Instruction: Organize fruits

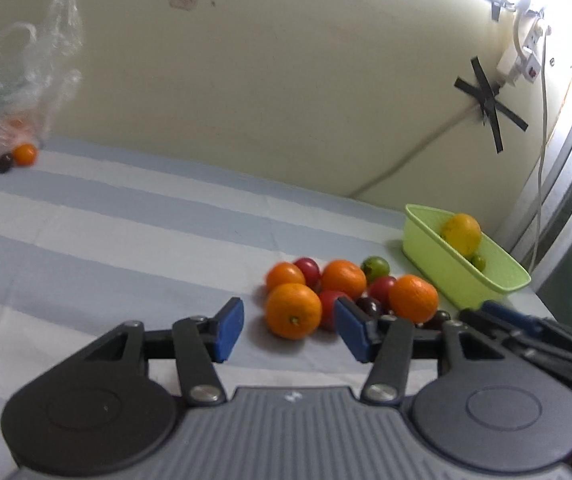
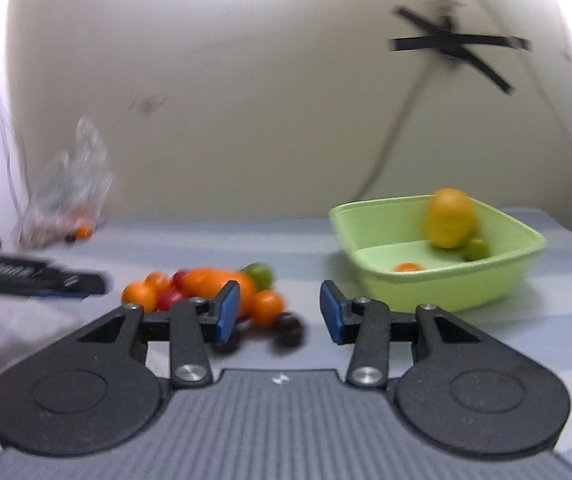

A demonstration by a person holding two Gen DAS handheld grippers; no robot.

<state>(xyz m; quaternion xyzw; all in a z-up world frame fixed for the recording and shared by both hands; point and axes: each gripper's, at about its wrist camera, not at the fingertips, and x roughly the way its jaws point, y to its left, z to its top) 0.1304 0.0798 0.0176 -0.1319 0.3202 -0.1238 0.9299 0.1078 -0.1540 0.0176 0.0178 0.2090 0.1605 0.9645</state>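
Note:
A pile of fruit lies on the striped cloth: oranges (image 1: 293, 311), red fruits (image 1: 307, 270), a green fruit (image 1: 375, 267) and dark grapes (image 1: 367, 305). The pile also shows in the right wrist view (image 2: 222, 286). A light green tub (image 1: 461, 276) behind it holds a yellow-orange fruit (image 1: 461, 233) and a small green one (image 1: 477, 261); in the right wrist view the tub (image 2: 437, 292) also holds a small orange (image 2: 407, 267). My left gripper (image 1: 289, 330) is open just before the nearest orange. My right gripper (image 2: 280, 312) is open and empty between pile and tub.
A clear plastic bag (image 1: 14, 92) with more fruit sits at the far left by the wall, with an orange (image 1: 24, 154) and a dark grape (image 1: 4, 163) beside it. The wall has taped cables (image 1: 489, 108). The cloth's right edge runs behind the tub.

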